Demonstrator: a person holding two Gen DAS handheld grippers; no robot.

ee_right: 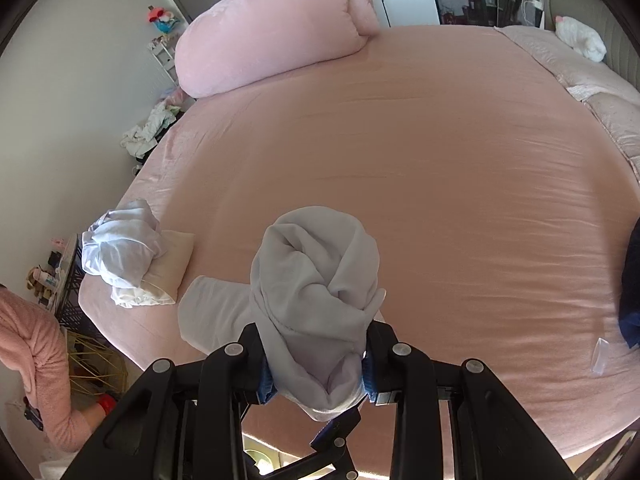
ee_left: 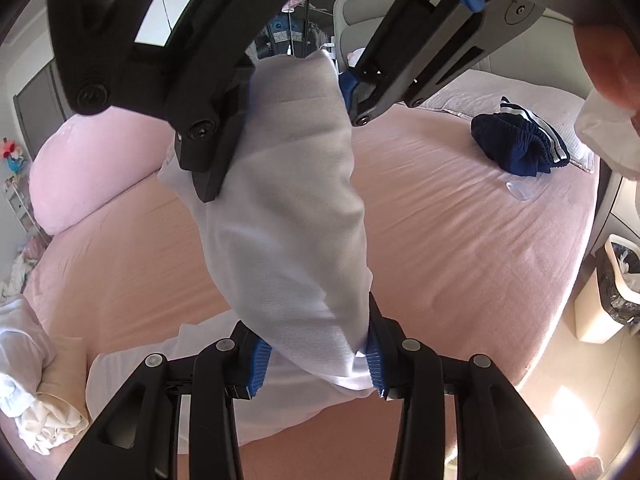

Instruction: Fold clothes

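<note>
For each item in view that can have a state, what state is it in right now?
White thin-knit garment: lifted, bunched, stretched between both grippers, one end trailing on the bed.
Left gripper: shut on the garment.
Right gripper: shut on the garment.
Navy shorts with white stripes: crumpled, unfolded, on the bed.
White clothes pile: crumpled, unfolded.
Pink bedsheet: spread, lightly wrinkled.

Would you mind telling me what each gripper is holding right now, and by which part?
Both hold one white garment: the left gripper pinches a bunched end, the right gripper its other bunched end. Which parts of the garment these are cannot be told.
</note>
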